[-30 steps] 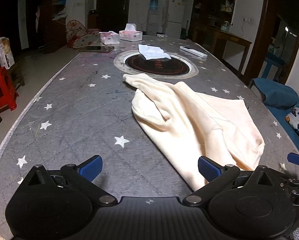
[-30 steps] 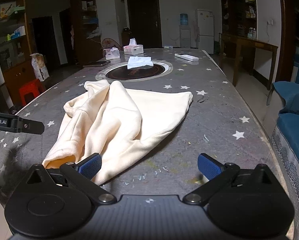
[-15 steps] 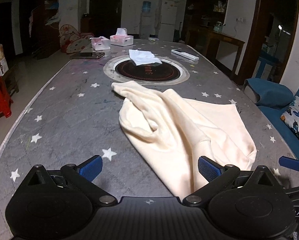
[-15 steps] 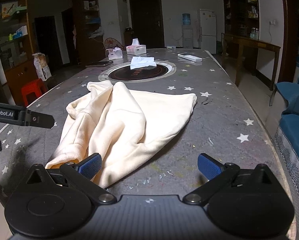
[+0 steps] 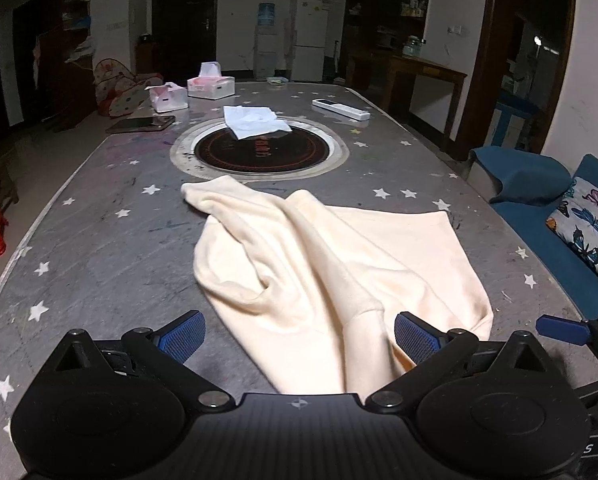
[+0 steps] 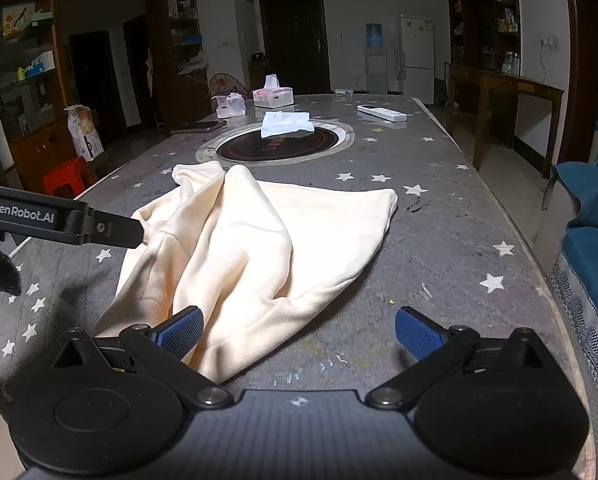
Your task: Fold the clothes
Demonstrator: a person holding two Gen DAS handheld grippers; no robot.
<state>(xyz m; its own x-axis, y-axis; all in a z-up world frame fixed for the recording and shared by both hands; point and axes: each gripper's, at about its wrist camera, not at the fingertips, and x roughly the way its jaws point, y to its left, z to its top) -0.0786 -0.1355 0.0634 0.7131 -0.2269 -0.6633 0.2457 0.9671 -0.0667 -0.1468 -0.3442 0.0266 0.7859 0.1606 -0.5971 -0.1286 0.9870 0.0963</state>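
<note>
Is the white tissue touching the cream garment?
Apart. The left wrist view shows bare table and the round hob between the white tissue and the cream garment.

left tool point(image 5: 297, 338) moved nearer the garment point(image 5: 331, 272).

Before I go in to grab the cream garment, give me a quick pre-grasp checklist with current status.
1. Left tongs open: ok, blue pads spread wide.
2. Right tongs open: ok, nothing between the pads.
3. Cream garment lying on the table, not yet held: ok, though bunched with a raised ridge down the middle.
4. Near hem within the left tongs' span: ok, the fabric edge sits between the pads.
5. Right tongs lined up on the fabric: not ok, only the left pad overlaps the garment.
6. Tissue and remote clear of the garment: ok, both lie farther up the table.
</note>
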